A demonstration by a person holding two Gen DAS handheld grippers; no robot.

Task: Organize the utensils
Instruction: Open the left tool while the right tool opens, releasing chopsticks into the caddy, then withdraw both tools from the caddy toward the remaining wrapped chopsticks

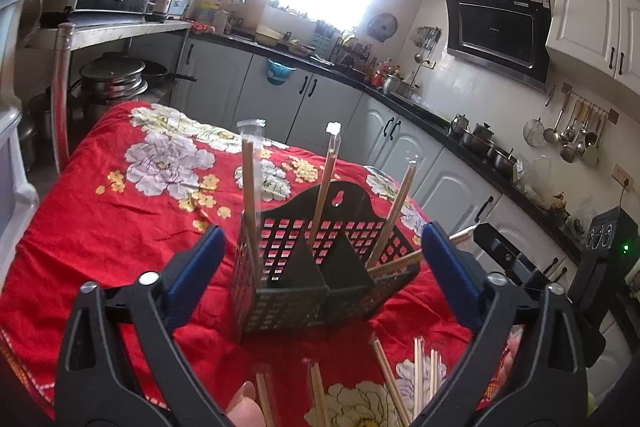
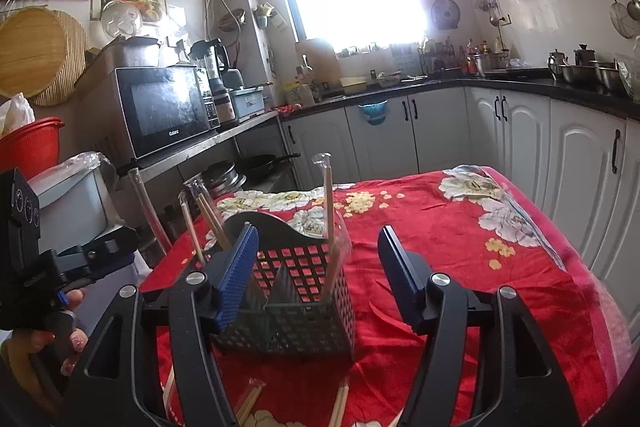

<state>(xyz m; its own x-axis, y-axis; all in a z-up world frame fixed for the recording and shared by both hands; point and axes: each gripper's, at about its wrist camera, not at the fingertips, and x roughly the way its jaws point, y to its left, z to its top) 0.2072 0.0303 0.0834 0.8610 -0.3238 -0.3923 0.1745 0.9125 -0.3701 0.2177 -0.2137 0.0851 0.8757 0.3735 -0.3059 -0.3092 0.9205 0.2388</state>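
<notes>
Microwave (image 2: 168, 111) faces right wrist camera; spoon rack (image 1: 576, 137) shows only from left.

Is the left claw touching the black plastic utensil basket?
Apart. In the left wrist view, the open left claw straddles the black plastic lattice basket, with red cloth visible beside each blue pad.

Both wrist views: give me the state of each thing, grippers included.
Left gripper: jaws open, empty.
Right gripper: jaws open, empty.
Black utensil caddy: upright on the red floral tablecloth.
Wrapped chopsticks in caddy: standing, leaning.
Loose wrapped chopsticks: lying on the cloth, not sorted.
</notes>
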